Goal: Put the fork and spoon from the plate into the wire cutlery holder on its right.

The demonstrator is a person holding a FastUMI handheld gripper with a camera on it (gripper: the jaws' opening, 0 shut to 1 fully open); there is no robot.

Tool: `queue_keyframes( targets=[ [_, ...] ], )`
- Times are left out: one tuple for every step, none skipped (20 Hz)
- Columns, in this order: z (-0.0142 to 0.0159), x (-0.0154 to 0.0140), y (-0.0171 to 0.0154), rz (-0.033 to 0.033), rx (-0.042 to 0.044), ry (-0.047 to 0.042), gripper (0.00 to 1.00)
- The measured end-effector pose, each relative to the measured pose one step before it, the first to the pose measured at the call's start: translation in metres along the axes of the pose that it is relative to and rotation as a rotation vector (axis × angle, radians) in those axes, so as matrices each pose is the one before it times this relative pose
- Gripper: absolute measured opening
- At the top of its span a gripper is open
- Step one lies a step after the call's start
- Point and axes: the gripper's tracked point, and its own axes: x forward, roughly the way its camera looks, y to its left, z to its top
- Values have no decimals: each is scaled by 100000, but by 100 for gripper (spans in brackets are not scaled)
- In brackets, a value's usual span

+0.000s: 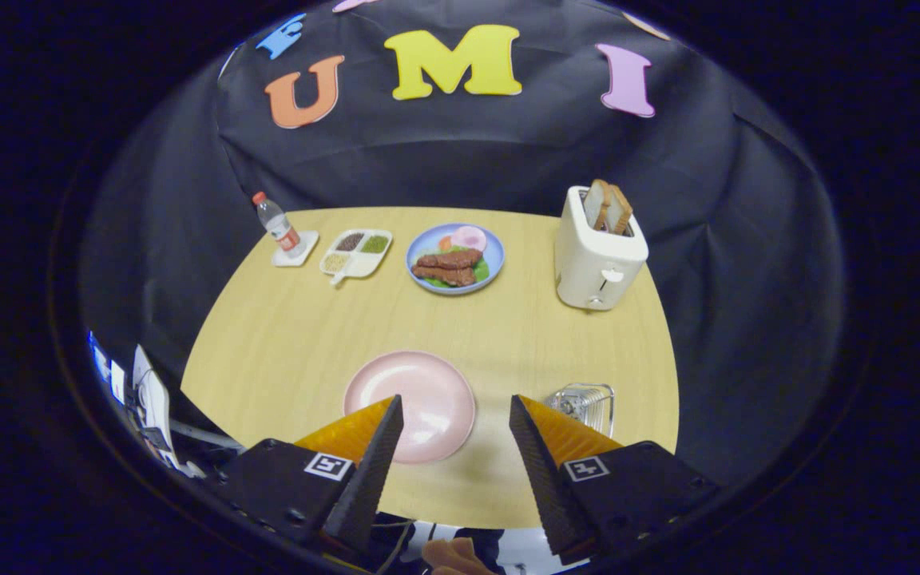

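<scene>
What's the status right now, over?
Hand-held gripper open, empty. Pink plate just ahead, no cutlery visible on it. Wire cutlery holder beside right finger. Path clear.

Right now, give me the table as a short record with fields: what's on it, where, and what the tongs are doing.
tongs: open, nothing between them, hanging over the table's near edge
pink plate: just ahead of the tongs, looks bare, no fork or spoon visible on it
wire cutlery holder: right of the pink plate, partly behind the right finger, contents unclear
blue plate: beyond the pink plate, carrying food
divided tray: left of the blue plate
bottle: left of the tray
toaster: far right, bread in slots
table: light wood
</scene>
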Motion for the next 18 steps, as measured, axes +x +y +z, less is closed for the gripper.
queue_keyframes(
  targets=[
    [279,-384,-9,-1412,-454,-5230,82],
    [709,-377,-130,-2636,-450,-6219,82],
    [433,-466,-17,-1995,236,-5699,83],
    [659,-527,325,-693,438,-5328,84],
    [530,-749,433,219,517,-5173,87],
    [1232,-1261,785,-207,641,-4922,93],
    [1047,-827,606,-275,584,-4966,99],
    [988,-887,338,-725,192,-5137,99],
    [1263,-858,569,-948,-118,-5663,99],
    [1568,-1038,347,-1421,-527,-6516,99],
    [1633,-1001,120,-2594,-675,-7214,99],
    [1770,-787,284,-1472,-455,-7084,99],
    [1556,-1005,429,-2459,673,-6874,98],
    [1380,-548,464,-1102,910,-5700,97],
    [974,-539,935,597,1250,-4823,96],
    [624,-475,886,1135,1514,-2031,96],
    [579,-227,522,193,1596,-2421,96],
    [667,-229,290,-361,226,-1606,96]
  ],
)
